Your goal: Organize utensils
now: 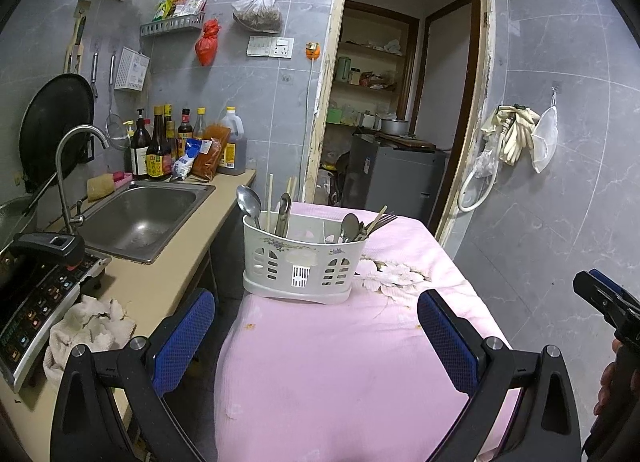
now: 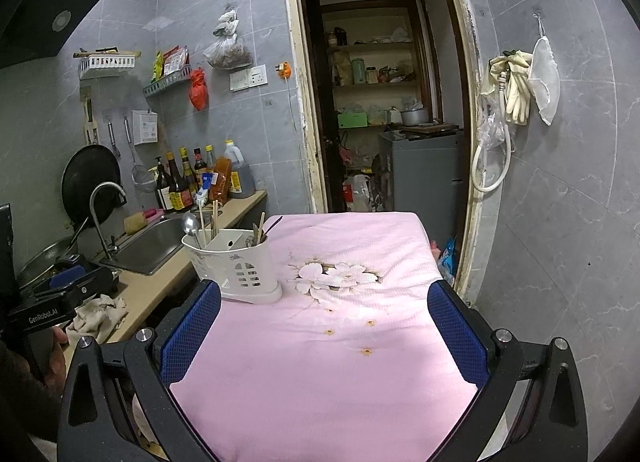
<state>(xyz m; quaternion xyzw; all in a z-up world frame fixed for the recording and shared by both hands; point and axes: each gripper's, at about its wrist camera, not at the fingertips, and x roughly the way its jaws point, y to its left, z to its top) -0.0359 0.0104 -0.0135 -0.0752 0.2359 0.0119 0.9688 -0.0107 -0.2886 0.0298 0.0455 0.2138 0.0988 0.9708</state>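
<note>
A white plastic utensil caddy (image 1: 302, 266) stands upright on a pink cloth-covered table (image 1: 340, 362). Its left compartment holds a spoon (image 1: 247, 201), chopsticks (image 1: 270, 193) and another metal utensil. Its right compartment holds a spoon (image 1: 349, 226), a fork (image 1: 382, 220) and chopsticks. My left gripper (image 1: 316, 326) is open and empty, a little short of the caddy. In the right wrist view the caddy (image 2: 236, 264) sits at the table's left edge. My right gripper (image 2: 324, 322) is open and empty over the cloth (image 2: 340, 362), to the right of the caddy.
A counter (image 1: 160, 286) left of the table holds a steel sink (image 1: 140, 217) with faucet, sauce bottles (image 1: 160, 149), a rag (image 1: 92, 326) and an induction cooker (image 1: 36, 302). An open doorway (image 1: 400, 101) lies behind the table. Gloves (image 1: 516, 133) hang on the right wall.
</note>
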